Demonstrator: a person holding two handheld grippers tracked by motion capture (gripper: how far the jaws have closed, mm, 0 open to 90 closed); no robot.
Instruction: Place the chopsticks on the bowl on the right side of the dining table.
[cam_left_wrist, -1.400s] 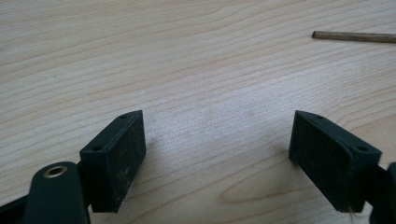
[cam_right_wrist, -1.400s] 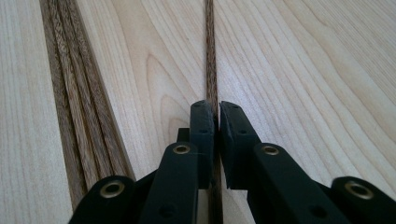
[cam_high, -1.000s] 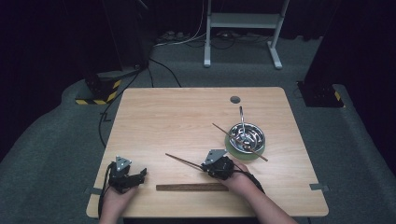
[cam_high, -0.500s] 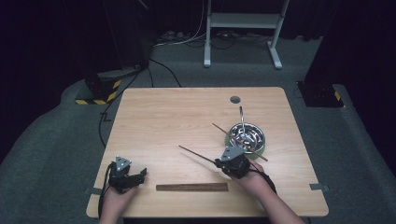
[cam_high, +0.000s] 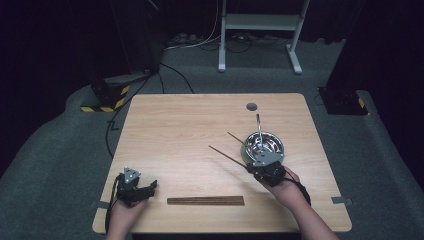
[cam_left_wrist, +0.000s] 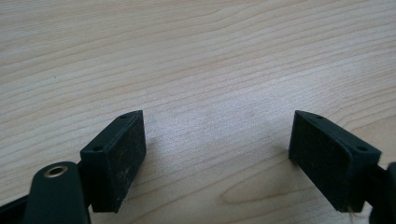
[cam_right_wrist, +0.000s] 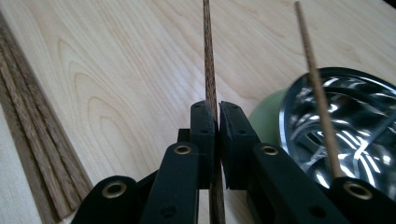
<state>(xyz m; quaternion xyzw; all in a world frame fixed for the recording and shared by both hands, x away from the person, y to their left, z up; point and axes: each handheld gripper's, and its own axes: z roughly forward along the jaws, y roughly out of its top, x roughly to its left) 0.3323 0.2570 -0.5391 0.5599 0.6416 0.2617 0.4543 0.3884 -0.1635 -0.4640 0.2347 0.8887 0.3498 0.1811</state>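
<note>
Since a second ago, your right gripper (cam_high: 251, 167) has carried its dark brown wooden chopstick (cam_high: 227, 156) away from the near edge, over to the right and up, so that it now sits just beside the shiny steel bowl (cam_high: 274, 140); your left gripper (cam_high: 150, 187) has kept its place near the left front corner.

In the right gripper view, your black pads (cam_right_wrist: 203, 140) are pressed together on the chopstick (cam_right_wrist: 208, 60), pinching it partway along its length, with the long end running straight out ahead over the pale wooden table (cam_right_wrist: 116, 70) and a short end trailing back beneath the jaws. From above, that long end points up and to the left, clear of the tabletop (cam_high: 190, 125).

Just to the right of your pinch, the steel bowl (cam_right_wrist: 355, 126) stands on a pale green base (cam_right_wrist: 266, 123), and a second, lighter wooden stick (cam_right_wrist: 313, 79) leans out of it over the rim. A metal utensil handle (cam_high: 258, 125) also rises from the bowl.

Back near the front edge, the bundle of remaining dark chopsticks (cam_high: 205, 200) lies flat, between your two hands.

Your left pads (cam_left_wrist: 123, 158) are spread wide with nothing between them, resting low over bare wood (cam_left_wrist: 210, 70).
</note>
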